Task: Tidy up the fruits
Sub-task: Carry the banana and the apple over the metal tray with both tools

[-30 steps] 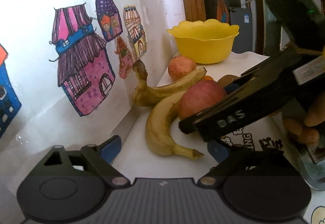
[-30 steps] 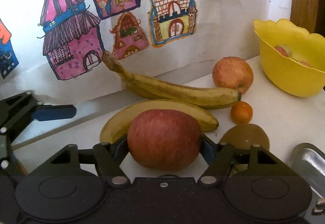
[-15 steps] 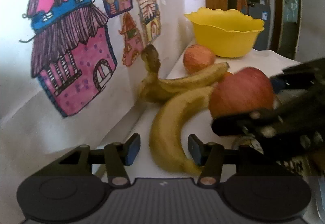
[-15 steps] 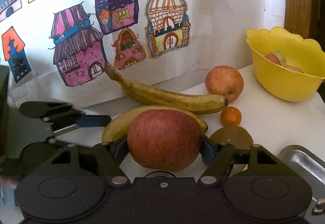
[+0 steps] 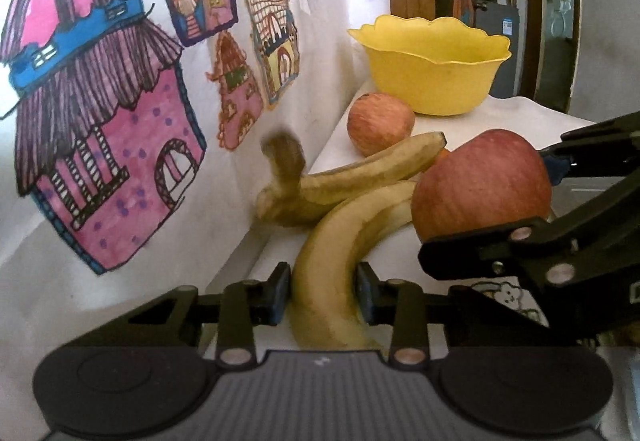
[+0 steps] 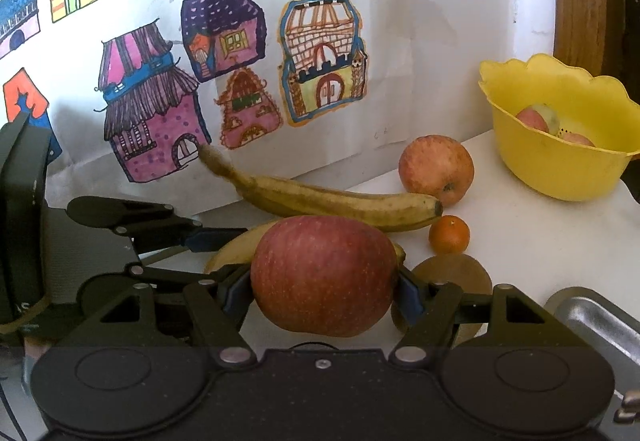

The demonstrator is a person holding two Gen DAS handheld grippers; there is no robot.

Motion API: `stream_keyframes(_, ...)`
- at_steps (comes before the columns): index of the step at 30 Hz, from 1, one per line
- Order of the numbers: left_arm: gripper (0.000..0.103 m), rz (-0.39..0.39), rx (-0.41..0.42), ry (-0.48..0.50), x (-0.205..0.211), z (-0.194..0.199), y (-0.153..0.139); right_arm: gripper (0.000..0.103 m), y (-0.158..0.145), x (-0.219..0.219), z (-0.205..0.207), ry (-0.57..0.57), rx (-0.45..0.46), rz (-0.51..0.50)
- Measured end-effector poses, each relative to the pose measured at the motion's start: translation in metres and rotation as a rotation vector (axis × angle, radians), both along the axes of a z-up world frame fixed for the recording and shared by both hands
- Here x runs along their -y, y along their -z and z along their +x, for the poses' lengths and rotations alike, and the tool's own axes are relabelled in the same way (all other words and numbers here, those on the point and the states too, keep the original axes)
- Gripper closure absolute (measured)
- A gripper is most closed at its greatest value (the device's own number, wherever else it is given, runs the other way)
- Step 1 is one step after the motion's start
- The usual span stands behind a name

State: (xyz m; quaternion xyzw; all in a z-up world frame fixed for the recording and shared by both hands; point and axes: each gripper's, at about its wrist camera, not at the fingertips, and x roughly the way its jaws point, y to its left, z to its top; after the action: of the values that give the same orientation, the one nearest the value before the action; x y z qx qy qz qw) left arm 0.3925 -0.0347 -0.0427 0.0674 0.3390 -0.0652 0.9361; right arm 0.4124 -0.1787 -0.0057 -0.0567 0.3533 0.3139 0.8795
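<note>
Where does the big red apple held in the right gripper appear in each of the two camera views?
Left wrist view: the big red apple is at the right, mid-height, between the right gripper's fingers.
Right wrist view: it sits at lower centre, filling the gap between the fingers.
Shared landmark: the yellow bowl, behind it at the table's far end.

Both tongs are black, with thin bars, blue pads at the tips and shiny round screws. The left tongs (image 5: 322, 295) have a ridged grey base. The right tongs (image 6: 322, 291) have a smooth dark base.
</note>
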Motion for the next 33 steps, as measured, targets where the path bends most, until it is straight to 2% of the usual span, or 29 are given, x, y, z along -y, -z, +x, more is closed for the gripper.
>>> stream_keyframes(15,0.065,-0.013,-0.051,0.035,0.0,-0.061,-0.007,0.03,-0.014,0.021,-0.033,0.034,-0.008,0.013)
stream_keyframes(18,0.063,0.02,-0.035,0.051,0.005,-0.058,-0.006,0.03,-0.014,0.022,-0.041,0.038,-0.006,0.01)
stream_keyframes(21,0.06,0.01,-0.036,0.071,0.008,-0.047,-0.004,0.03,-0.015,0.025,-0.045,0.045,-0.006,0.016)
stream_keyframes(25,0.063,-0.001,-0.051,0.078,0.011,-0.039,-0.004,0.03,-0.02,0.031,-0.049,0.055,0.003,0.019)
stream_keyframes(26,0.064,-0.011,-0.059,0.073,0.011,-0.04,-0.005,0.03,-0.021,0.034,-0.051,0.058,0.005,0.019)
stream_keyframes(29,0.066,-0.11,-0.104,0.064,0.008,-0.043,-0.008,0.03,-0.023,0.041,-0.054,0.073,0.011,0.022)
stream_keyframes(33,0.066,-0.184,-0.146,0.051,0.011,-0.049,-0.011,0.03,-0.028,0.053,-0.061,0.094,0.02,0.023)
